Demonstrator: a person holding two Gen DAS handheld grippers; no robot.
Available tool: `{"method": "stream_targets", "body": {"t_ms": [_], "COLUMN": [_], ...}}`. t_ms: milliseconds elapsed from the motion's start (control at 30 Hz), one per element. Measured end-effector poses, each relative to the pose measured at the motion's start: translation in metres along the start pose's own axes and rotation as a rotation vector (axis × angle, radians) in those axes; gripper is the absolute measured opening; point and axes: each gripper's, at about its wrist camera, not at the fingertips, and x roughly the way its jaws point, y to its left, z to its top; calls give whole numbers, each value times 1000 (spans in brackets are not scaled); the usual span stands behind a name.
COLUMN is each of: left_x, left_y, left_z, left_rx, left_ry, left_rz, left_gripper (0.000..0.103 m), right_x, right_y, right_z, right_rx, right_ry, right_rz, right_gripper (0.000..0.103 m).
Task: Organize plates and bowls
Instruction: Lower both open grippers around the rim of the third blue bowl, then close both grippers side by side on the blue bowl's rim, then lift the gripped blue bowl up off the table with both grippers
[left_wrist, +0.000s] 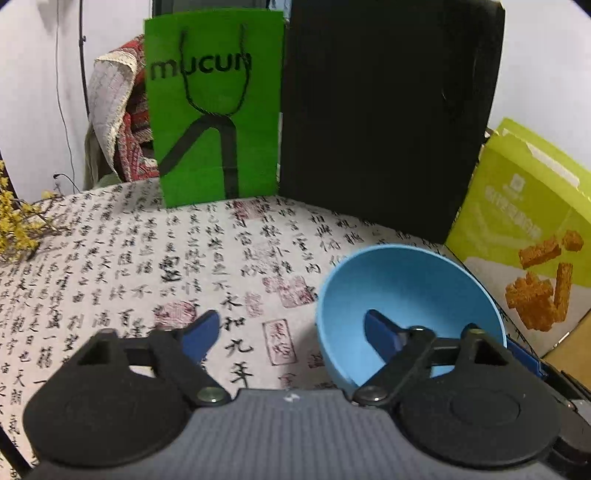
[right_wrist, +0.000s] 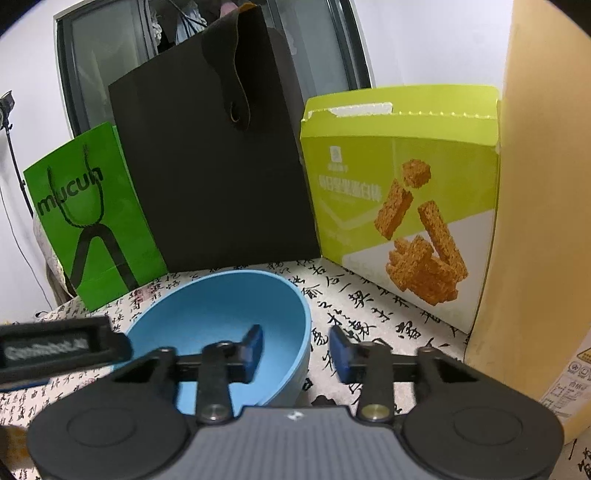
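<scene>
Blue bowl (right_wrist: 221, 325), table centre: both grippers straddle its rim for lifting — left gripper (left_wrist: 291, 332) wide at nine o'clock, right gripper (right_wrist: 295, 350) narrow at three o'clock, neither pinching.

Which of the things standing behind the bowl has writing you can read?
The green bag, leftmost: it reads "mucun". The black bag is plain, and the box's print is blurred.

Black claw (left_wrist: 291, 332) linkages, blue fingertips (right_wrist: 255, 345), ribbed grey housing, brass screws
</scene>
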Motion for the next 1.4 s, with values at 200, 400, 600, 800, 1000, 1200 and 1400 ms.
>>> {"method": "stream_targets", "body": {"t_ms": [200, 400, 600, 800, 1000, 1200, 1400], "left_x": [9, 14, 8, 3, -4, -13, -27], "left_y": [-10, -13, -11, -8, -5, -1, 9], "left_z": [-5, -9, -10, -11, -11, -15, -19], "left_rx": [5, 14, 20, 22, 25, 23, 23], "left_ry": [13, 36, 16, 15, 5, -9, -22], "left_rz": [-25, -53, -60, -61, -61, -69, -79], "left_gripper": [58, 22, 17, 17, 17, 17, 17], "right_x": [8, 11, 9, 7, 6, 1, -12], "right_y": [-1, 2, 0, -1, -1, -2, 0], "right_z": [-2, -3, -3, -5, -5, -5, -7], "right_rx": [6, 3, 16, 32, 50, 73, 82], "right_ry": [30, 59, 62, 73, 88, 89, 68], "right_rz": [1, 9, 3, 20, 35, 58, 79], "right_gripper": [23, 20, 15, 15, 14, 14, 14]}}
